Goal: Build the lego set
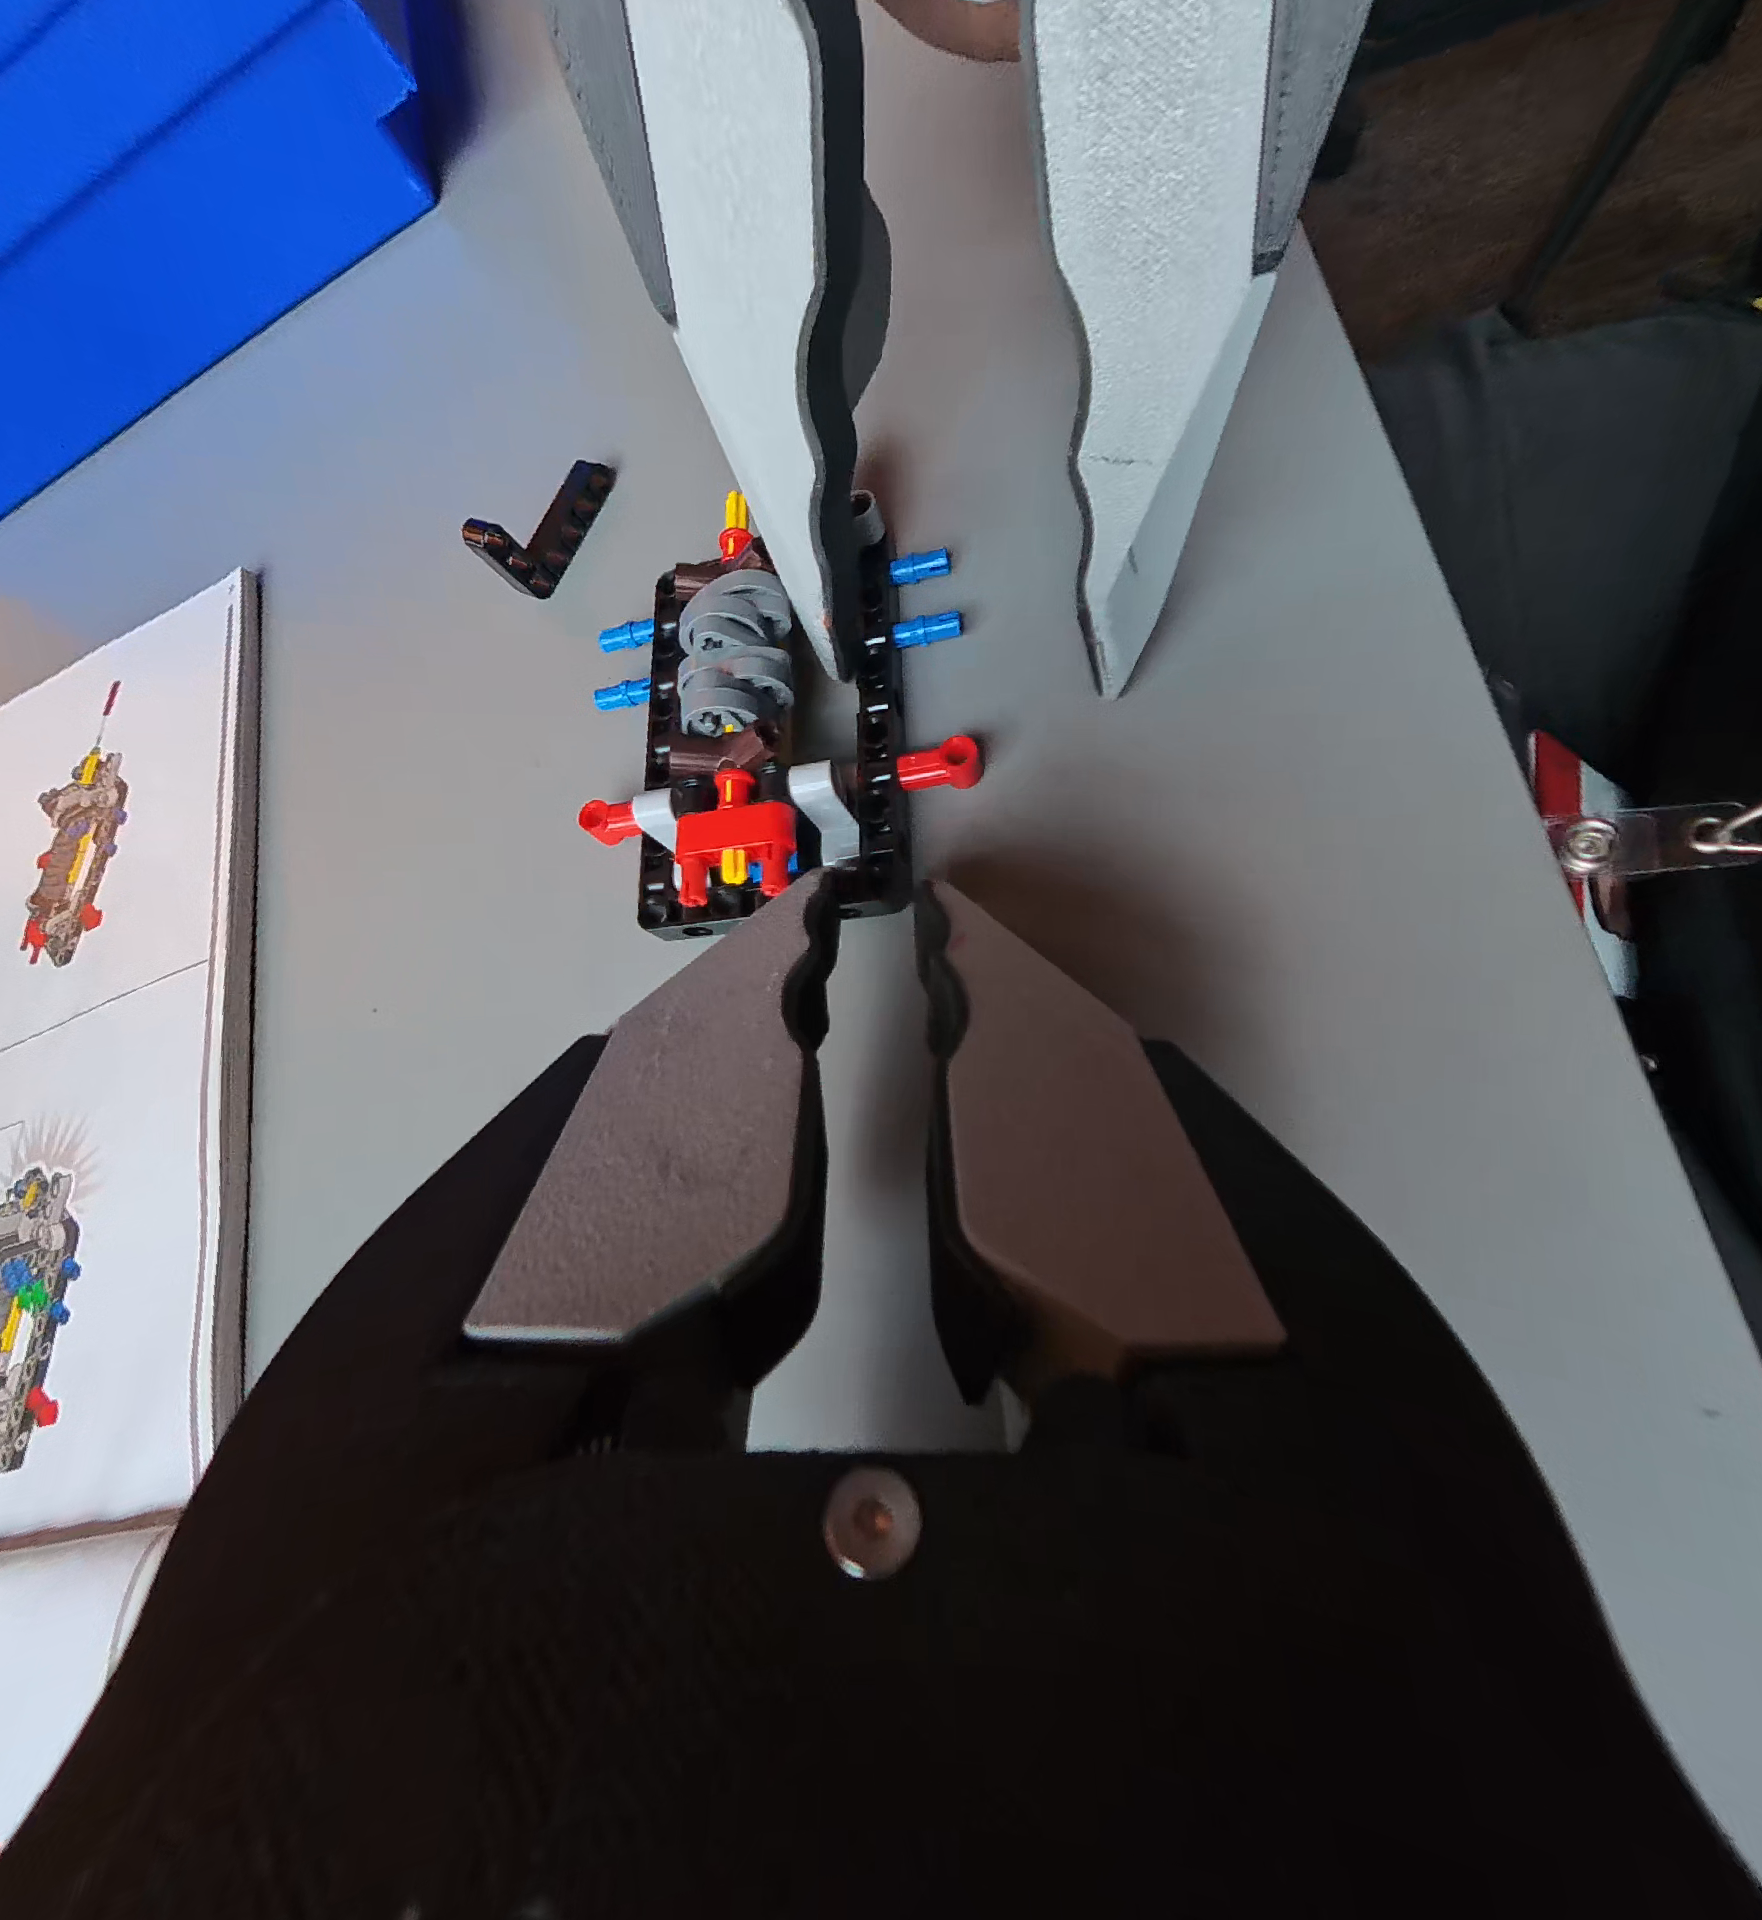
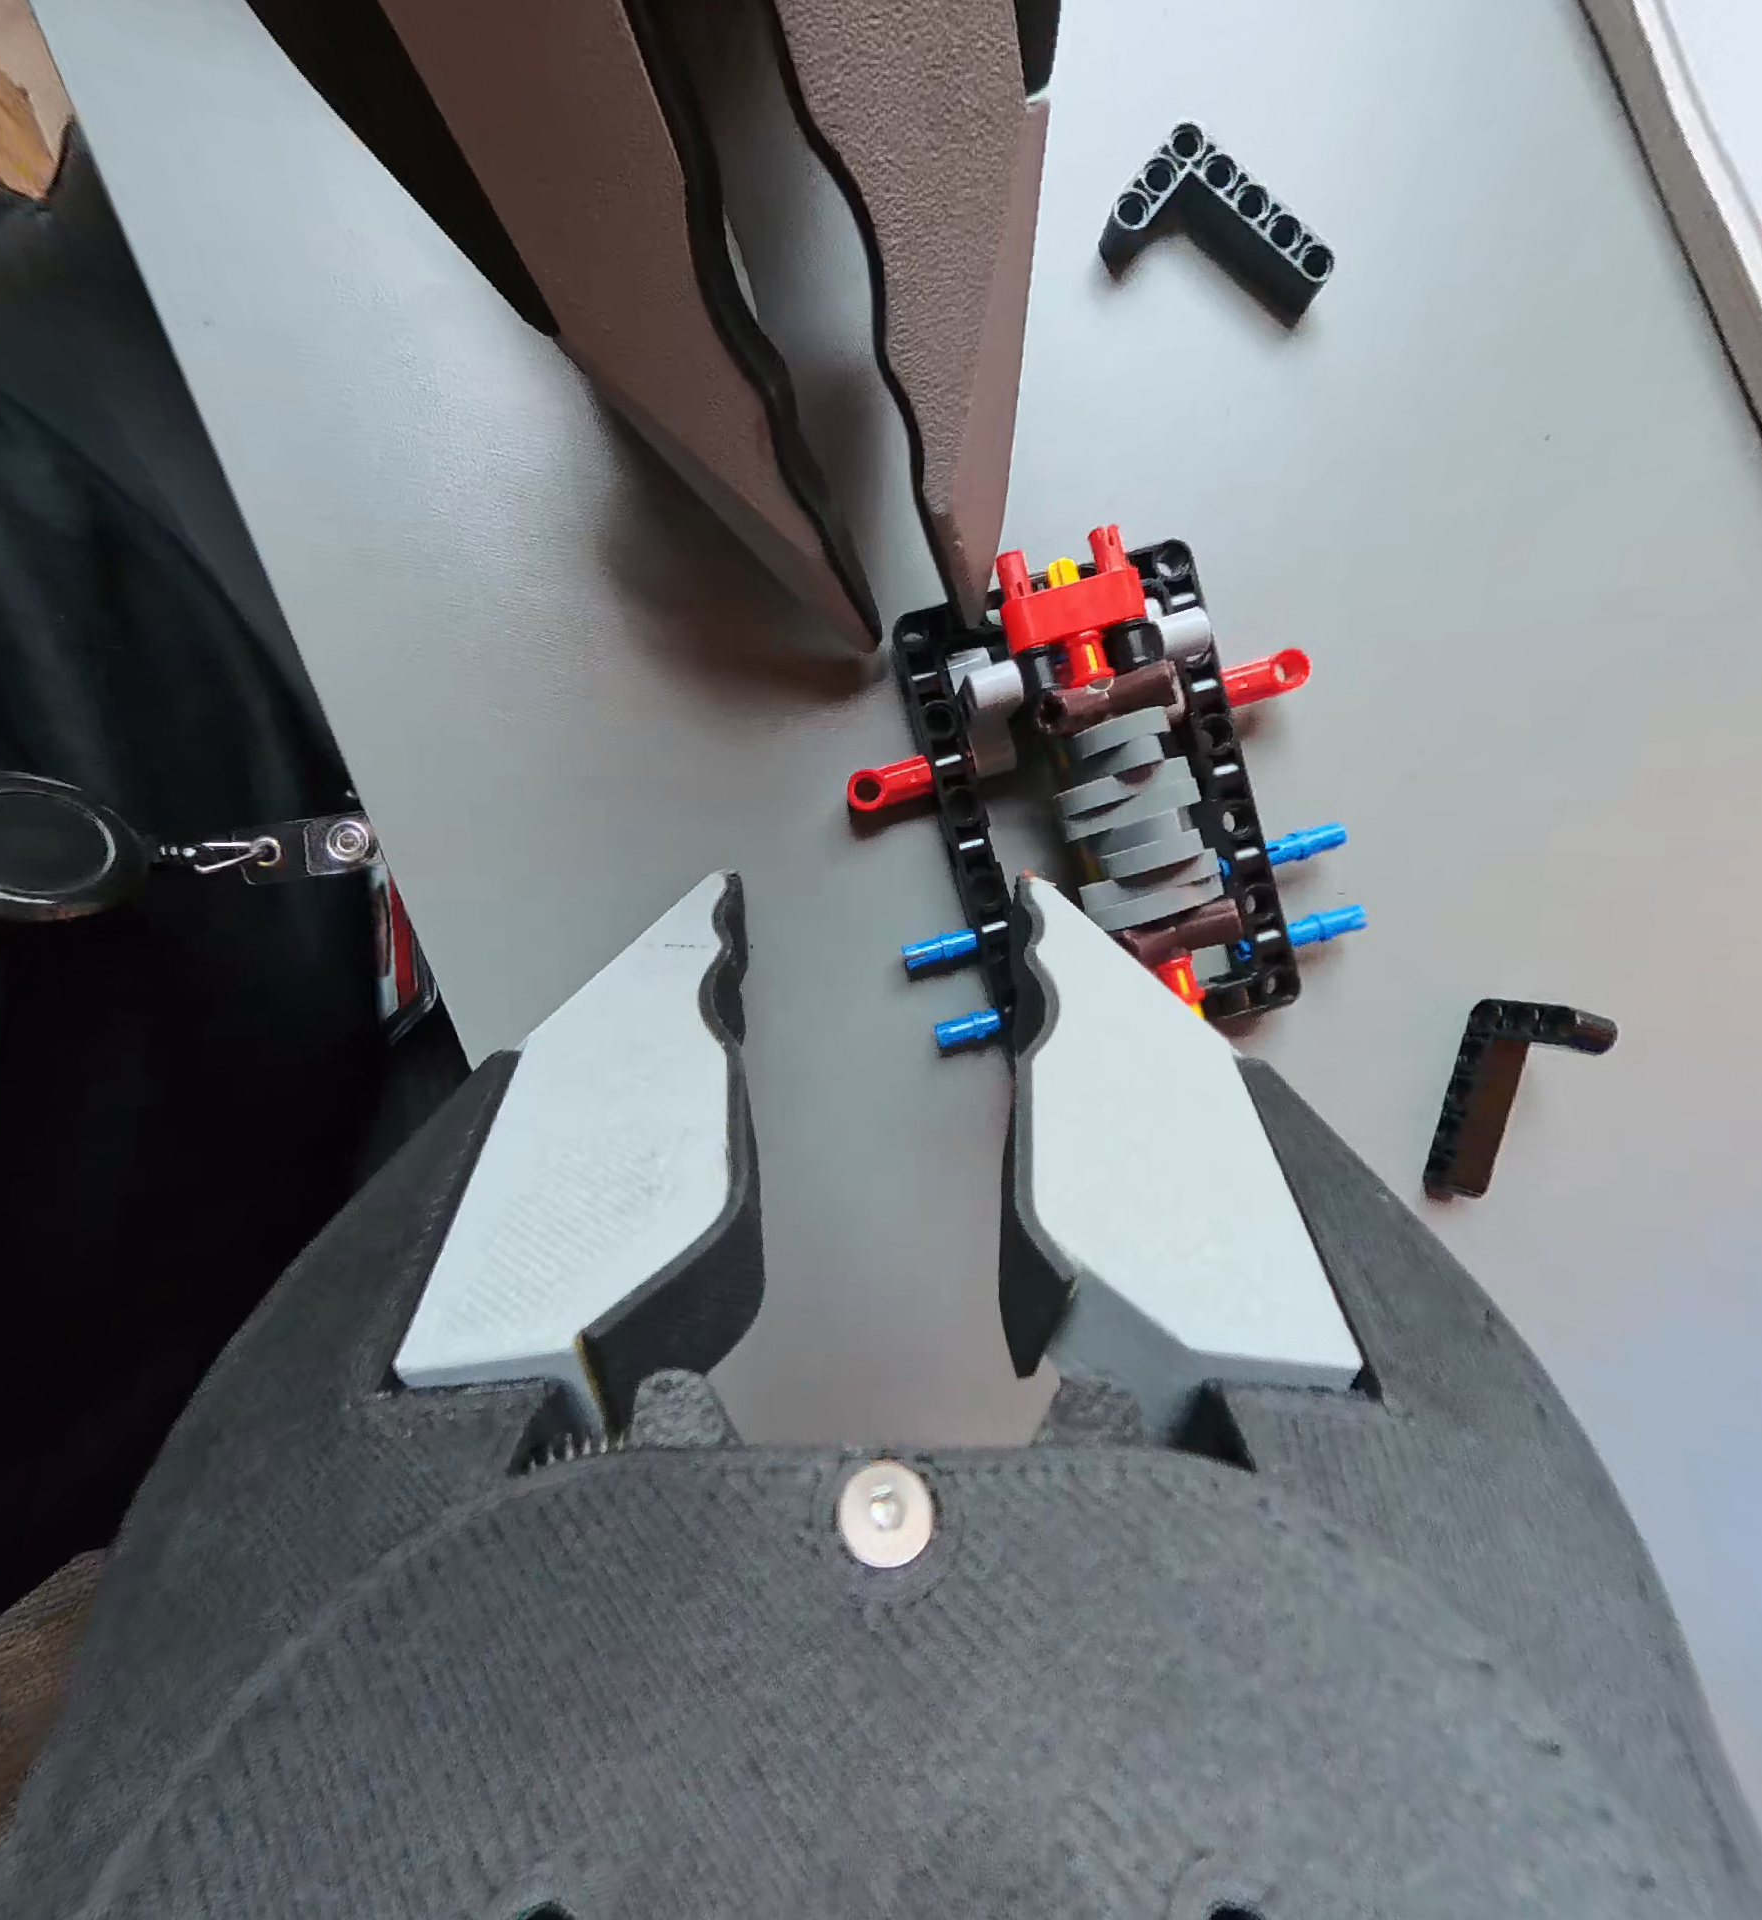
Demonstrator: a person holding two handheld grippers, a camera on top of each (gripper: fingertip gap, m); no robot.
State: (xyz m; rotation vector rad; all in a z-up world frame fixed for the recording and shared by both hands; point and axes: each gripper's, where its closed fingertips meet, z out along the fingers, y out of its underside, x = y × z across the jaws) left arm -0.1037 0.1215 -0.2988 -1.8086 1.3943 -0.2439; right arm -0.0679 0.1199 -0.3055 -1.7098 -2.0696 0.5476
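Centrally on the grey table (image 1: 1220,935) lies the lego frame (image 1: 877,727), black-edged, holding grey gears, with blue and red pins sticking out. Both hand-held grippers stand open at its ends: the left hand-held gripper (image 1: 877,899) at the red-block end, the right hand-held gripper (image 2: 882,914) opposite. Two black L-beams (image 2: 1220,218) lie nearby; an instruction booklet (image 1: 77,1039) fills the frame's left.

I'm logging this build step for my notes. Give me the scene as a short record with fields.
surface: grey table
assembly: black frame with grey gears, blue and red pins, lying flat
left gripper: brown fingers, open, tips at the frame's near end
right gripper: grey fingers, open, one tip at the frame's side beam
loose parts: two black L-shaped beams
other: instruction booklet, blue box
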